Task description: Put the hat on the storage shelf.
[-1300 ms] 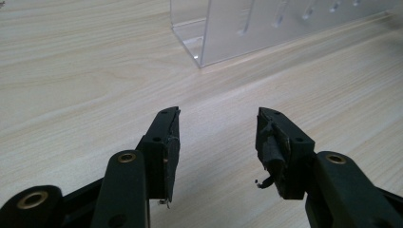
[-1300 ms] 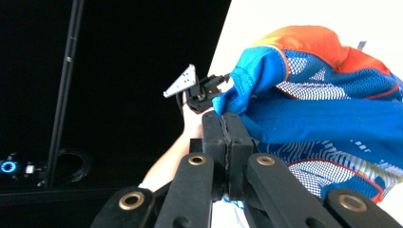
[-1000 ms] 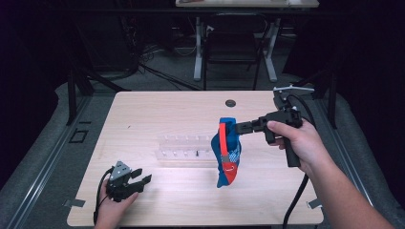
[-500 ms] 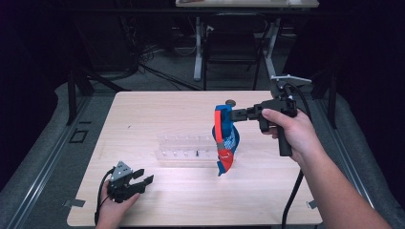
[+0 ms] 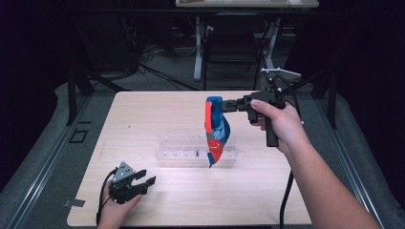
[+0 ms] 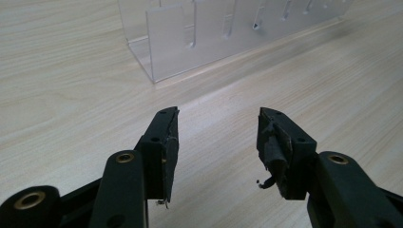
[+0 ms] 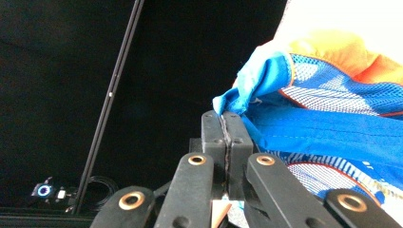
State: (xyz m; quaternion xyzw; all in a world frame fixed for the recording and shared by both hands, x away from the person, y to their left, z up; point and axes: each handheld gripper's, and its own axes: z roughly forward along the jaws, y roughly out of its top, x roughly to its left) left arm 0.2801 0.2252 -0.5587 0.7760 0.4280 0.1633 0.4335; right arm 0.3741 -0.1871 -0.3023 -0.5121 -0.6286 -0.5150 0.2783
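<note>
One clear rack point(image 5: 196, 150) sits seemingly empty; right tool point(image 5: 228, 105) pinches blue cloth point(image 5: 216, 131) above it, left tool point(image 5: 142, 182) wide on worktop point(image 5: 143, 119).

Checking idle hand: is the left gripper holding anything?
No, the left gripper has its jaws apart over bare table, nothing between them.

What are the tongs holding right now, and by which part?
The right tongs are shut on the blue and orange fabric bag, pinching its top edge so it hangs above the table. The left tongs are open, holding nothing.
</note>
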